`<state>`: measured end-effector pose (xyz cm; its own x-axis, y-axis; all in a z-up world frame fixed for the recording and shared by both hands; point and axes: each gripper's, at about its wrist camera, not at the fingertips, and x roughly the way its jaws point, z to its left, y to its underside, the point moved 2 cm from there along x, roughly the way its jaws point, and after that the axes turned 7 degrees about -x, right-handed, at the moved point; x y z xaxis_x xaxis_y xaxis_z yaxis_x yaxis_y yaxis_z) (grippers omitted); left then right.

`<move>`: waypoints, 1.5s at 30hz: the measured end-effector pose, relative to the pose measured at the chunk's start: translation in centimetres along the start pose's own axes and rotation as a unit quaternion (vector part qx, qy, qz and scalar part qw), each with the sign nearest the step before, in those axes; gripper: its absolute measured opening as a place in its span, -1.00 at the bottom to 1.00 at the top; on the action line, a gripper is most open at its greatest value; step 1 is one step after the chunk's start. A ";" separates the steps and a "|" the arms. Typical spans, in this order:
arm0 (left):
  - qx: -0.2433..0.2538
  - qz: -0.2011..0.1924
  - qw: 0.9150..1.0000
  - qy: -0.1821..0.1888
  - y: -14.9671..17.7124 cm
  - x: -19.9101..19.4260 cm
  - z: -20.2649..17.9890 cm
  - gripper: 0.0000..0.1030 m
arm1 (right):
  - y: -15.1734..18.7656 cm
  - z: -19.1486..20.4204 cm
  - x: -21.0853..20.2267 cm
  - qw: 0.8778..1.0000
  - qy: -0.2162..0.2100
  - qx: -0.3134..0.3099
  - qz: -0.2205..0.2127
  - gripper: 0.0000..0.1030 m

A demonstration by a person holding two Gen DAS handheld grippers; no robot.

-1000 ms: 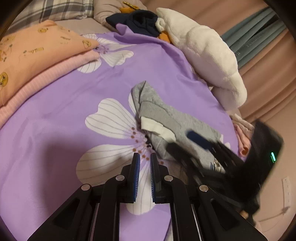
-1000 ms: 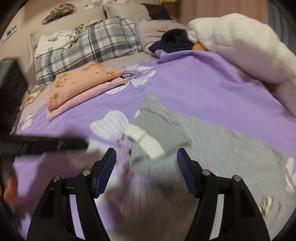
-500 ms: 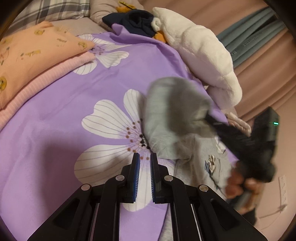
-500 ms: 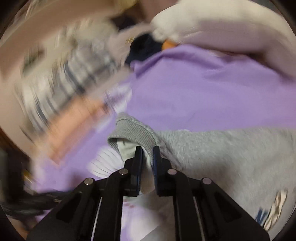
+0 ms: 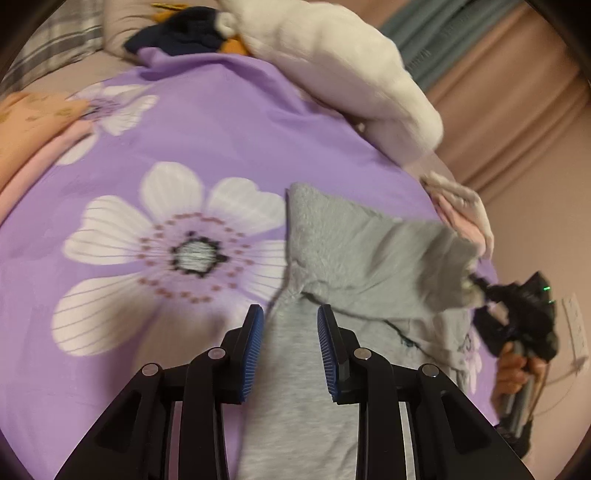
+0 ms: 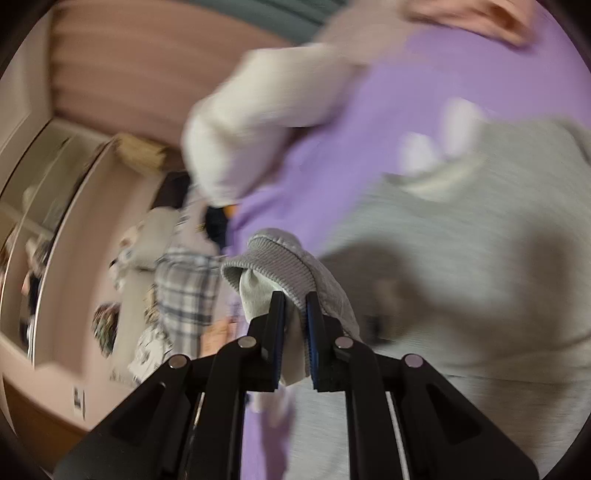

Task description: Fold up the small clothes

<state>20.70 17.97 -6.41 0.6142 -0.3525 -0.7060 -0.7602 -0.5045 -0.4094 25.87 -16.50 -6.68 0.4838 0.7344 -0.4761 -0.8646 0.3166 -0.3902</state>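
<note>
A small grey sweatshirt [image 5: 369, 251] lies on the purple flowered bedspread [image 5: 221, 122]. My left gripper [image 5: 290, 310] hangs over the garment's near-left part, its jaws opening; grey cloth shows between the blue pads, which do not press on it. At the far right a hand holds my right gripper [image 5: 476, 284], which stretches a sleeve out to the right. In the right wrist view my right gripper [image 6: 295, 295] pinches the ribbed sleeve cuff [image 6: 273, 251]; its jaws are easing open slightly, pads still on the cloth. The sweatshirt body [image 6: 461, 240] is blurred behind.
A white fluffy blanket [image 5: 351, 62] is heaped at the back right. Folded orange and pink clothes [image 5: 33, 122] are stacked at the left edge. A dark garment [image 5: 184, 29] lies at the head of the bed, a pink one [image 5: 458, 210] at the right edge.
My right gripper shut on the sleeve cuff, rolled, and carried it off to the right. My left gripper shifted over the sweatshirt and its jaws parted.
</note>
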 end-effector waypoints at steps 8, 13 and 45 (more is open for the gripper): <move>0.049 0.038 0.998 -0.022 -0.5 5.3 -4.0 -0.48 | 1.6 -7.5 -4.2 0.992 0.075 0.083 -0.054 -0.10; 0.069 0.046 0.996 -0.023 -1.0 8.3 -5.1 -0.48 | 1.3 -4.3 -6.7 0.991 0.090 -0.041 -0.090 -0.11; 0.007 0.076 0.996 0.047 10.0 -1.2 3.0 0.25 | 15.0 -7.9 -20.5 0.959 0.248 -0.124 -0.055 0.10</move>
<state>11.74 15.76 -11.38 0.5082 -0.4962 -0.7039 -0.8483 -0.4296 -0.3097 4.09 -31.55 -9.00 0.6290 0.3095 -0.7131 -0.7751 0.1788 -0.6060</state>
